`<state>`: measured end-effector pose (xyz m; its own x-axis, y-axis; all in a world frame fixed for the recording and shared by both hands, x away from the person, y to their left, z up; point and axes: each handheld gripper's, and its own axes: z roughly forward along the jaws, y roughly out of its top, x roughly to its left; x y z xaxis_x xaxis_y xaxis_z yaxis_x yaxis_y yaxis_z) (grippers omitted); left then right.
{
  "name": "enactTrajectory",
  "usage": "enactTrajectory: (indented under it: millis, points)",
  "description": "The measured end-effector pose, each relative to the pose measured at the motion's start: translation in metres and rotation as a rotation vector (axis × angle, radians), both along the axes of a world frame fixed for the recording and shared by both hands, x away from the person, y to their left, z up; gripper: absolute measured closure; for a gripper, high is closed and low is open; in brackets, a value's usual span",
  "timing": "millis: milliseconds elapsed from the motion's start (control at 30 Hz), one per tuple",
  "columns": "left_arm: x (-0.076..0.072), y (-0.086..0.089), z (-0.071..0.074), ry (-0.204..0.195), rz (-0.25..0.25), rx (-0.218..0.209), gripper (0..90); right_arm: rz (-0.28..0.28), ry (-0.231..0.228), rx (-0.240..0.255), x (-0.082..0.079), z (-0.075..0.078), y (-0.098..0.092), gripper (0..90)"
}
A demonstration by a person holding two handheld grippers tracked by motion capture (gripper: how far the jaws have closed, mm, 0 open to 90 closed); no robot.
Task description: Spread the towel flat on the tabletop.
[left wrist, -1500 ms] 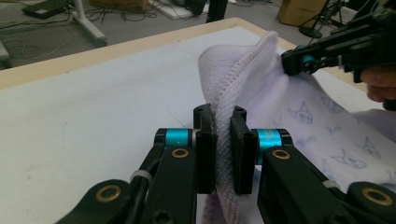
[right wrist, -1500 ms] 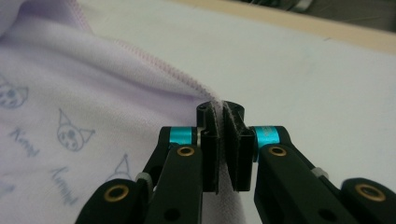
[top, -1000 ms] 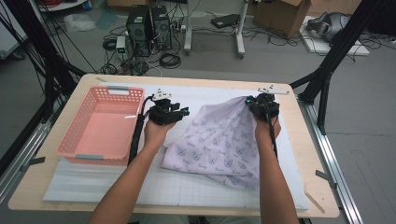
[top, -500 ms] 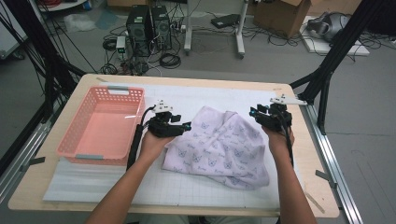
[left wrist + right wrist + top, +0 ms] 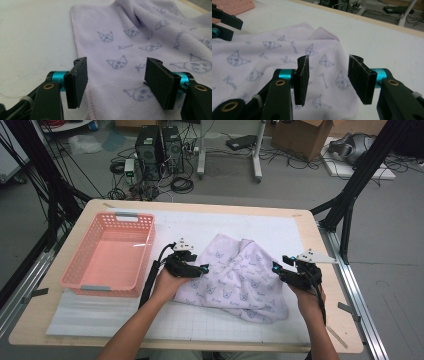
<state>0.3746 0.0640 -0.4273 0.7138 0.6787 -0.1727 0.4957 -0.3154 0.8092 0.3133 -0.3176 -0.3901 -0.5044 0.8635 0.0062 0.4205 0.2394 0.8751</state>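
Observation:
A lilac towel [image 5: 235, 277] printed with cartoon faces lies crumpled on the white mat. My left gripper [image 5: 202, 268] sits at the towel's left edge, jaws apart. In the left gripper view the towel [image 5: 130, 47] lies flat under the left gripper [image 5: 116, 83], hem below the left pad, nothing pinched. My right gripper [image 5: 277, 268] stands at the towel's right side. In the right gripper view the right gripper [image 5: 328, 80] hovers over the towel [image 5: 274, 57] with a bare gap. Both pairs of jaws have just been opening. The left gripper [image 5: 224, 23] shows far off there.
A pink plastic basket [image 5: 80, 277] stands on the left of the table, its near rim beside my left forearm. The white mat [image 5: 200, 227] covers most of the wooden tabletop [image 5: 330, 285]. Black frame legs and cables stand beyond the far edge.
Both grippers let go of the towel's far edge and drew back toward me, the right one also swinging right. The towel dropped from spread out into a crumpled heap.

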Motion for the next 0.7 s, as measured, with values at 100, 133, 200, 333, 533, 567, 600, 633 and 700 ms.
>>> enactTrajectory:
  millis: [100, 133, 200, 333, 533, 567, 600, 633, 700]
  points:
    - [0.002, -0.003, -0.005, 0.022, -0.004, 0.006, 35.6, -0.016, 0.021, 0.026, -0.005, -0.009, -0.009, 50.3]
    - [0.002, -0.004, -0.006, 0.027, -0.004, 0.012, 35.8, -0.019, 0.02, 0.033, -0.006, -0.011, -0.012, 49.9]
    - [0.002, -0.006, -0.008, 0.044, -0.013, 0.022, 36.2, -0.022, 0.032, 0.043, -0.009, -0.014, -0.016, 49.7]
    - [0.002, -0.008, -0.013, 0.066, -0.059, 0.045, 47.9, -0.009, 0.047, 0.022, -0.013, -0.015, -0.02, 48.4]
    - [-0.003, -0.015, -0.011, 0.001, -0.128, 0.128, 89.6, 0.001, 0.108, -0.026, -0.018, -0.026, -0.023, 47.3]
    - [-0.002, -0.013, -0.01, -0.016, -0.109, 0.128, 89.7, -0.003, 0.12, -0.025, -0.019, -0.027, -0.023, 47.4]
    - [0.0, -0.009, -0.008, -0.03, -0.085, 0.114, 89.7, -0.003, 0.127, -0.02, -0.019, -0.029, -0.025, 47.3]
    - [0.002, -0.004, -0.005, -0.047, -0.048, 0.093, 89.7, -0.007, 0.133, -0.016, -0.019, -0.03, -0.026, 47.2]
    - [0.005, 0.003, -0.001, -0.071, 0.0, 0.059, 89.9, -0.008, 0.144, 0.005, -0.019, -0.031, -0.028, 46.9]
